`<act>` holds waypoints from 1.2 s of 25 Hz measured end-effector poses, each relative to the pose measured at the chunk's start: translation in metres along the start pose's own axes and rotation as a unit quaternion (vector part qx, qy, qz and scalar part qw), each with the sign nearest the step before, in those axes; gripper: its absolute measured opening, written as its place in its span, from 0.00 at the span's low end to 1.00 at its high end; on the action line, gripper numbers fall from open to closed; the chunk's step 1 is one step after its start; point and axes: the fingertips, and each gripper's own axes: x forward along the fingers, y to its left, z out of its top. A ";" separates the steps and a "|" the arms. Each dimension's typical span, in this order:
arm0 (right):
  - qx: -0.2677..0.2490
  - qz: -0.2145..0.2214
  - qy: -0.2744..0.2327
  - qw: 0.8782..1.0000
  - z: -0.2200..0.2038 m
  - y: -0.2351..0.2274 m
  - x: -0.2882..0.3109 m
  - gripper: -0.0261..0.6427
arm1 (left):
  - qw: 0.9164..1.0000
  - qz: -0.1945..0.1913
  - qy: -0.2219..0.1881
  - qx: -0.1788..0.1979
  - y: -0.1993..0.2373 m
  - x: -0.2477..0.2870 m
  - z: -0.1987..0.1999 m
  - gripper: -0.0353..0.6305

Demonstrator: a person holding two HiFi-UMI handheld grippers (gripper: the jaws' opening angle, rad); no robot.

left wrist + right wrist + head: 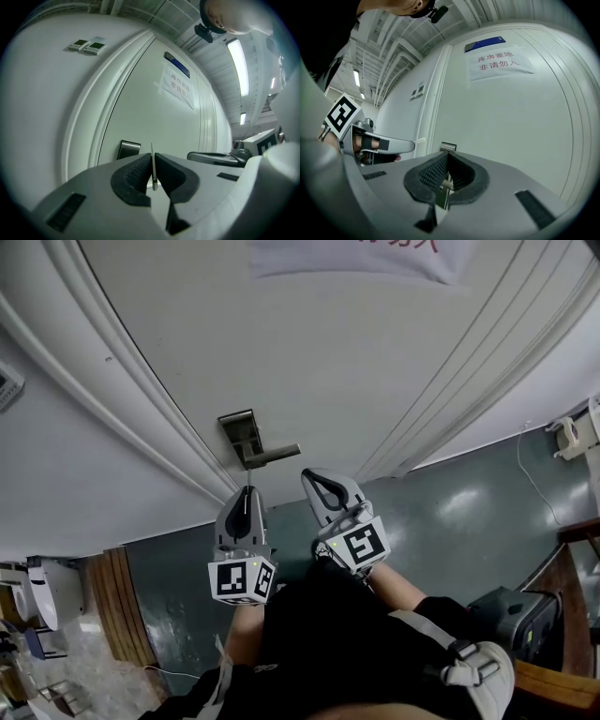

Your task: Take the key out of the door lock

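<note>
Your left gripper (153,157) is clamped on the key (153,169). Its pads are almost together, with the thin blade edge-on between them and its tip standing out past the jaw tips. The key is not in the lock. The lock plate (128,149) shows on the door (154,112) to the left of the blade, apart from it.

In the head view that gripper sits just below the handle (274,455), which juts from the plate near the door's edge, beside the frame (122,381).

Your right gripper (446,157) is pinched closed with nothing between its pads. Through the hollow behind its tips you see only the plate and handle beyond. In the head view it hangs just beside the left one, under the handle's free end. Both grippers point at the door. A paper notice (499,63) is stuck high on the door.
</note>
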 end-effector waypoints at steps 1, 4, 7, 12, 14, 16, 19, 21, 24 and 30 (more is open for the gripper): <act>0.000 0.001 0.000 1.000 0.001 0.000 0.000 0.05 | 1.000 0.001 0.001 0.002 -0.001 0.000 0.001 0.11; 0.003 0.006 0.002 1.000 0.001 -0.002 0.001 0.05 | 1.000 0.002 -0.004 0.006 -0.003 0.002 0.002 0.11; 0.004 0.009 -0.001 1.000 0.001 -0.001 0.001 0.05 | 1.000 0.005 -0.002 0.006 -0.003 0.001 0.001 0.11; 0.005 0.013 0.001 1.000 -0.001 0.000 -0.001 0.05 | 1.000 0.005 -0.002 0.002 -0.005 -0.001 -0.004 0.11; 0.006 0.014 0.002 1.000 -0.001 0.000 -0.002 0.05 | 1.000 0.004 -0.002 0.001 -0.007 0.000 -0.004 0.11; 0.007 0.014 0.001 1.000 0.000 -0.001 -0.003 0.05 | 1.000 0.004 -0.003 0.002 -0.008 0.000 -0.004 0.11; 0.012 0.021 -0.004 1.000 0.001 0.000 -0.002 0.05 | 1.000 0.003 -0.004 0.003 -0.008 0.001 -0.003 0.11; 0.020 0.035 -0.009 0.999 0.003 0.003 -0.003 0.05 | 1.000 0.005 -0.003 0.001 -0.008 0.000 -0.004 0.11; 0.023 0.046 -0.009 0.999 0.003 0.006 -0.005 0.05 | 1.000 0.007 0.004 -0.001 -0.009 0.001 -0.005 0.11; 0.010 0.036 -0.007 0.999 0.002 0.000 -0.006 0.05 | 1.000 0.003 0.001 -0.006 -0.010 0.003 -0.009 0.11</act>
